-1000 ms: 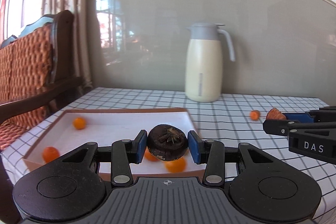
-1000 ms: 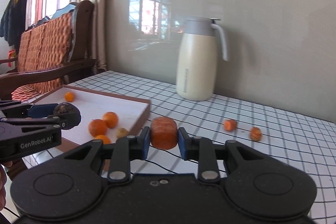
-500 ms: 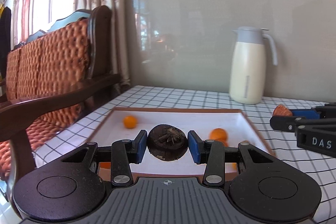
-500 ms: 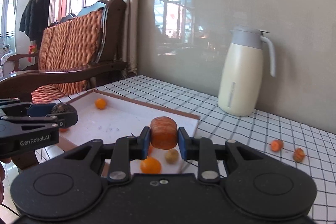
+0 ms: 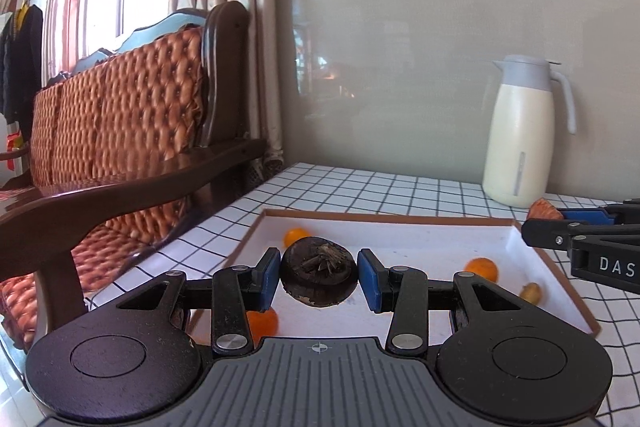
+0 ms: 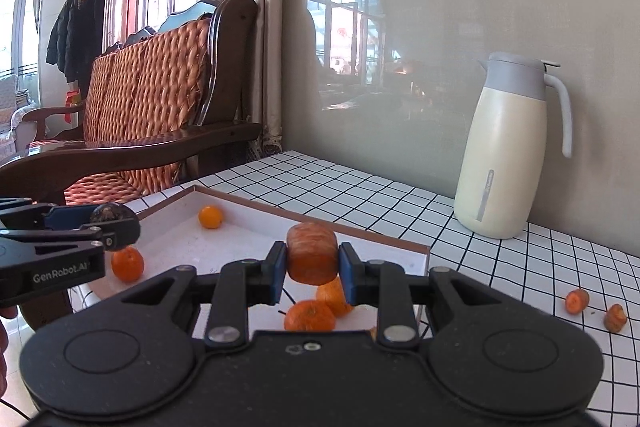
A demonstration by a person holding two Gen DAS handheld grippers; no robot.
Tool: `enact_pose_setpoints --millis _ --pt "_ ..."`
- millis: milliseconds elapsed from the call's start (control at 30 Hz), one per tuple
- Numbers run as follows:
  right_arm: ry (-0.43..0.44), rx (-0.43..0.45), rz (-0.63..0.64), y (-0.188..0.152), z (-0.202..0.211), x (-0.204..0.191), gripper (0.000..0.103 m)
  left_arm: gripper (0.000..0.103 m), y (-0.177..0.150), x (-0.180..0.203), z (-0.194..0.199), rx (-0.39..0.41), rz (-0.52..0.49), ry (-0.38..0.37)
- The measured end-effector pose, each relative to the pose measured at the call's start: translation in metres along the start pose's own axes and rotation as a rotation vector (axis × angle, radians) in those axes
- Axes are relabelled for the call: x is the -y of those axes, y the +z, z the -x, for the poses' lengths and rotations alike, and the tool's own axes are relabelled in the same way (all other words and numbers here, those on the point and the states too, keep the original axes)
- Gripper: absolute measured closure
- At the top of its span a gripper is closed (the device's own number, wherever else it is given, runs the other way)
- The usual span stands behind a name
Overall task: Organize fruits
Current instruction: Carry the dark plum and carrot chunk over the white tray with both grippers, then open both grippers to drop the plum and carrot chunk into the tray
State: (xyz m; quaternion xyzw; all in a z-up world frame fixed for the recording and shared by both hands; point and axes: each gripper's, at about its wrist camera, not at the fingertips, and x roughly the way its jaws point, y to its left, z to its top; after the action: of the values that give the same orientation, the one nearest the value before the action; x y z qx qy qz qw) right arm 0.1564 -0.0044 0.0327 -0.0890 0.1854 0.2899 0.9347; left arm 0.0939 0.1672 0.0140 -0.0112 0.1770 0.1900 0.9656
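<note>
Sofa: the wooden sofa [image 5: 132, 131] fills the left of both views.
Left claw: your left claw [image 5: 319, 277] grips the dark round fruit [image 5: 319, 277], low centre of the left wrist view, above the tray.
Tray: the white tray [image 5: 440, 251] lies on the checked tabletop [image 6: 360, 195], with several small oranges [image 6: 210, 217] inside.
Right claw: your right claw [image 6: 312, 265] is closed on the orange chunk [image 6: 312, 254], centre of the right wrist view, over the tray's near corner.
Jug: the cream jug [image 6: 506, 151] stands upright at right.
Loose pieces: two orange bits [image 6: 577, 301] lie on the tabletop, lower right.
</note>
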Motion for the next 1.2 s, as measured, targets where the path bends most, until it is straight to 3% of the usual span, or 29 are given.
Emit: enact_pose_setpoints --millis 467,767,833,867,900,933,1200 --pt "-0.025 -0.025 -0.006 0.009 -0.039 0.018 0.084 0.060 0.013 -0.015 -0.039 -0.004 0.048 0.029" --pt "-0.008 -0.092 -0.040 0.014 -0.075 0.038 0.083 0.060 0.016 -0.018 -0.076 -0.046 0.050 0.051" --pt "-0.047 -0.118 -0.006 0.013 -0.084 0.037 0.063 0.059 0.014 -0.014 -0.083 -0.056 0.029 0.054" --pt "-0.093 -0.083 -0.005 0.011 -0.082 0.038 0.017 0.032 0.012 -0.012 -0.082 -0.040 0.026 0.084" --pt "-0.119 -0.026 -0.021 0.007 -0.077 0.041 0.007 0.008 0.010 -0.013 -0.079 -0.014 0.027 0.121" --pt "-0.120 -0.009 -0.041 0.006 -0.076 0.044 0.005 0.000 0.007 -0.014 -0.075 0.034 0.035 0.155" --pt "-0.083 -0.030 -0.085 0.006 -0.084 0.046 0.006 0.000 0.007 -0.021 -0.079 0.019 0.052 0.114"
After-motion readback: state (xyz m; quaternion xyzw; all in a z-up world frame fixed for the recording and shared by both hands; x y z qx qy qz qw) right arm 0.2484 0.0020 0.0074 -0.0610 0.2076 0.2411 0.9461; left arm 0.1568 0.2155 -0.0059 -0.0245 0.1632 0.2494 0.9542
